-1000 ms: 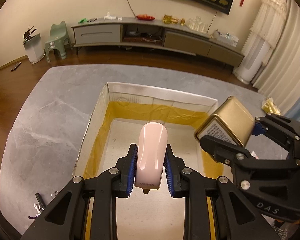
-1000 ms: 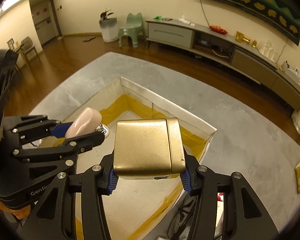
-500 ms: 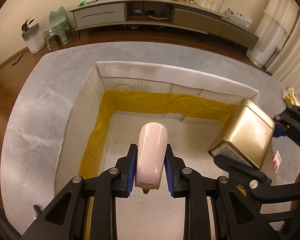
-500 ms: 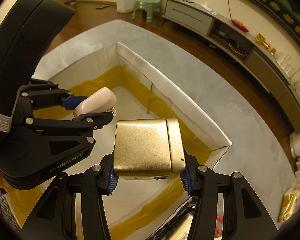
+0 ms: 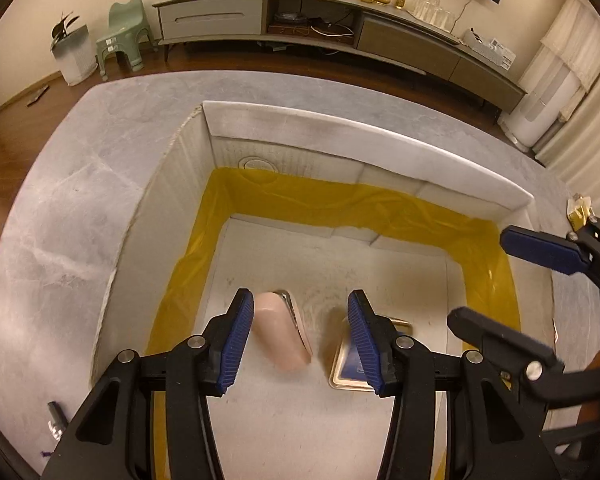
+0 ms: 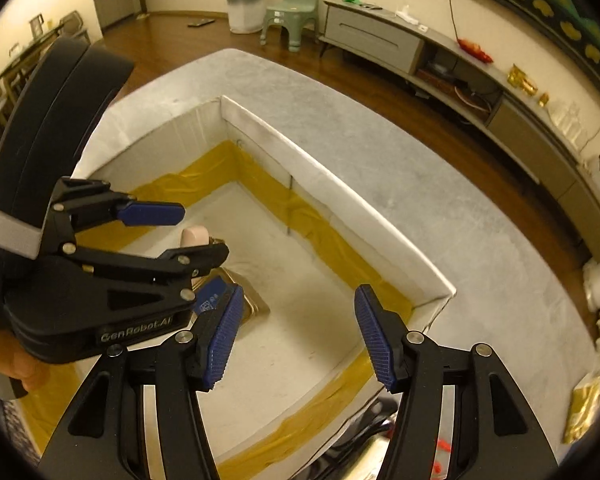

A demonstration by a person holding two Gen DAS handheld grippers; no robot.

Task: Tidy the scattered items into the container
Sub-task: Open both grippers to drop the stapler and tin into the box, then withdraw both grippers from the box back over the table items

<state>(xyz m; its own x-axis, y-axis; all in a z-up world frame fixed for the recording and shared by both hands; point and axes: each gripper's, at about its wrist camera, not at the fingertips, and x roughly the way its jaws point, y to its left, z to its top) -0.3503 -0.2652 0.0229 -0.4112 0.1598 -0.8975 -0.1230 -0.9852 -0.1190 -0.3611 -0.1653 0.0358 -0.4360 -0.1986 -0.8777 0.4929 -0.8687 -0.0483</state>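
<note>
Step in hand: we judge this to be the release step; both claws hang over the cardboard box (image 5: 364,136) with nothing between their pads.
Left claw: our left claw (image 5: 300,336) stands spread wide, its blue pads clear of everything below.
Right claw: our right claw (image 6: 300,336) is likewise spread and holds nothing; in the left wrist view it shows at 3 o'clock, over the box's right wall.
Pink item: the smooth pink oblong item (image 5: 280,332) lies on the box floor, just inside the left pad at about 7 o'clock of the floor; a metal-edged part shows along its far side. It looks slightly blurred, so it may not be settled.
Gold tin: the gold tin (image 5: 356,368) lies on the floor just beside the pink item, at its 3 o'clock, partly hidden by the left claw's right pad; whether the two touch we cannot tell.
Box: white walls, yellow tape round the floor edge, sitting on the grey marbled surface (image 5: 68,208).
Left to tidy: a gold foil packet (image 6: 580,408) lies on the surface at 4 o'clock of the box in the right wrist view, and a small dark object (image 5: 56,420) outside the box's near-left corner.
Next move: we think each claw should lift clear of the walls, then travel outward to its nearer stray item with the fingers kept apart.
</note>
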